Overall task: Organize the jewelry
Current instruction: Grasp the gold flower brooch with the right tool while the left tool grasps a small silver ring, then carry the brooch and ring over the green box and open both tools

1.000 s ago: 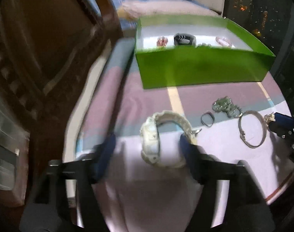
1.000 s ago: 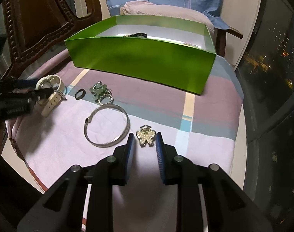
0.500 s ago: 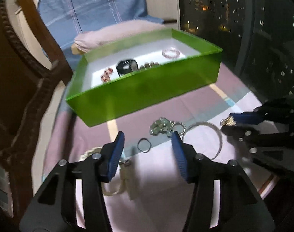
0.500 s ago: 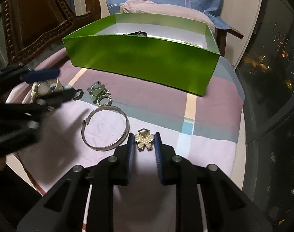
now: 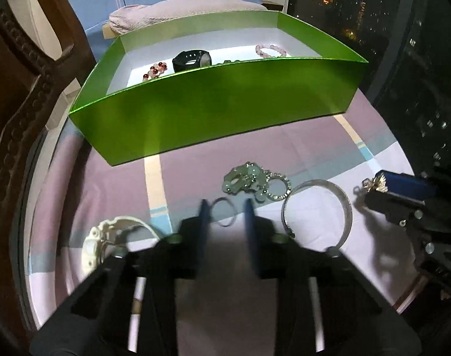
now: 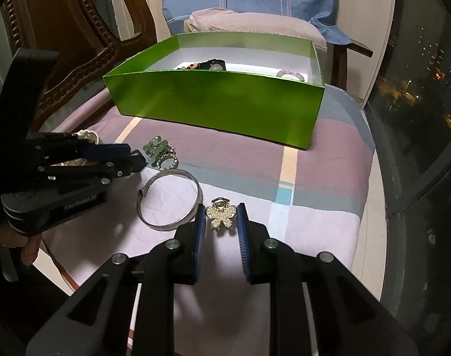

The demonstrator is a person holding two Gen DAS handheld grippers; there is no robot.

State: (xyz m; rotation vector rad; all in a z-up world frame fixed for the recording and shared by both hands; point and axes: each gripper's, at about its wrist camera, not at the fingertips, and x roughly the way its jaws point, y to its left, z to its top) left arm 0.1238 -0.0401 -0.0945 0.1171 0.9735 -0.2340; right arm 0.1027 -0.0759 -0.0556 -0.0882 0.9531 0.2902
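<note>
A green box (image 5: 213,109) (image 6: 219,101) stands at the back of the cloth and holds a black watch (image 5: 191,59) and bead bracelets. My left gripper (image 5: 224,210) is open with its fingers either side of a small thin ring (image 5: 224,212) on the cloth. A jade brooch (image 5: 249,181) (image 6: 158,148), a silver bangle (image 5: 317,207) (image 6: 169,201) and a white watch (image 5: 106,243) lie nearby. My right gripper (image 6: 221,218) is closed around a pearl butterfly clip (image 6: 221,218) that rests on the cloth.
The jewelry lies on a pink, mauve and blue checked cloth (image 6: 314,178) over a small table. A carved wooden chair (image 6: 62,59) stands at the left, a cushioned chair (image 6: 255,23) behind the box, a dark window at the right.
My left gripper has swung from the white watch toward the right and narrowed around the small ring. My right gripper has narrowed onto the butterfly clip and stayed in place.
</note>
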